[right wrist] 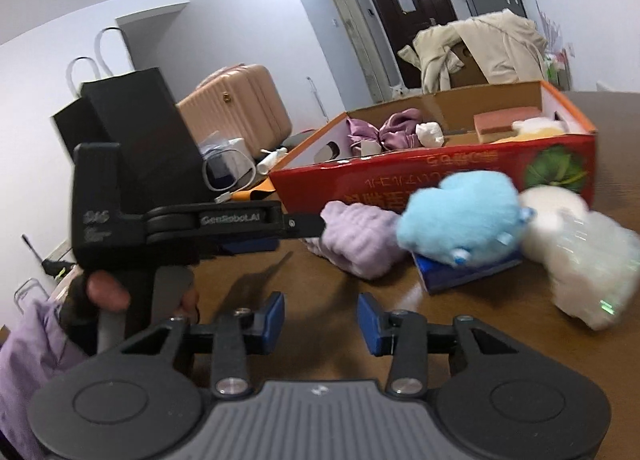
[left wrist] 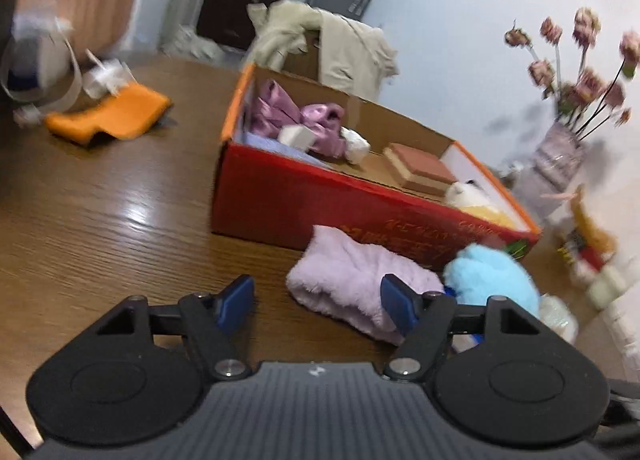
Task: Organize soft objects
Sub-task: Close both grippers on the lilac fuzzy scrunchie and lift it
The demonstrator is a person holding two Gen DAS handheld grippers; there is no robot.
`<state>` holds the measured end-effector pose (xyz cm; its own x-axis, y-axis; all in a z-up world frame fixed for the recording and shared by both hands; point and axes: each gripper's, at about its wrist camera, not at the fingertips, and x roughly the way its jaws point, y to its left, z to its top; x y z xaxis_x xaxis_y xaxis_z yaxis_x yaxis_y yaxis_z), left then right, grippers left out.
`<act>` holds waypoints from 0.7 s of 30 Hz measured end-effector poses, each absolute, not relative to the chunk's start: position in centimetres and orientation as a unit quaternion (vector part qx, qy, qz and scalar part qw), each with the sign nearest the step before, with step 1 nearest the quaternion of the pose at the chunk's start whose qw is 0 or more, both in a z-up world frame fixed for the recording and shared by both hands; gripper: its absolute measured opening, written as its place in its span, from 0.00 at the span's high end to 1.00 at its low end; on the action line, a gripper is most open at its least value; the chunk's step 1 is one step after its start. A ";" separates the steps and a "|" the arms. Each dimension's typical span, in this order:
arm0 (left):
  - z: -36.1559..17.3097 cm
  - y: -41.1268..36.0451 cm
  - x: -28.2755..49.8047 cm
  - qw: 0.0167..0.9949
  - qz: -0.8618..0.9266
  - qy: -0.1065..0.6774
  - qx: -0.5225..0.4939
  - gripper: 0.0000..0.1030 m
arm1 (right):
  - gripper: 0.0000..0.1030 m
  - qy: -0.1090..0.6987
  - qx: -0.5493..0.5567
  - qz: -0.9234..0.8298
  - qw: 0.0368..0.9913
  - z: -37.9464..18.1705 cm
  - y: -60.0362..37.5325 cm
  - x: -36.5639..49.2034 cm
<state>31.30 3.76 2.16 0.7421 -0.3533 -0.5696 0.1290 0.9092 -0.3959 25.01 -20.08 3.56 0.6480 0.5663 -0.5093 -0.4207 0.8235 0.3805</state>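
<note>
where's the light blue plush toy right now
The light blue plush toy lies on the table just in front of the red box, between the lilac fluffy cloth and a white plush; in the left wrist view it is at lower right.

Glossy wood-grain table (left wrist: 100, 199) catching the light; the red box (left wrist: 320, 207) is plain cardboard inside, and the lilac cloth (left wrist: 352, 288) and blue plush (right wrist: 460, 215) look fluffy.

I am in a home: a dark front door (right wrist: 408, 15), a pink suitcase (right wrist: 240, 103) by the wall, a coat (left wrist: 324, 43) over a chair, and flowers (left wrist: 576, 71) on my wooden bench (left wrist: 100, 199).
</note>
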 end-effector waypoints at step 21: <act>2.2 6.6 27.9 0.918 -0.169 0.308 -0.183 0.65 | 0.82 0.316 0.159 0.210 0.912 2.8 -18.3 28.2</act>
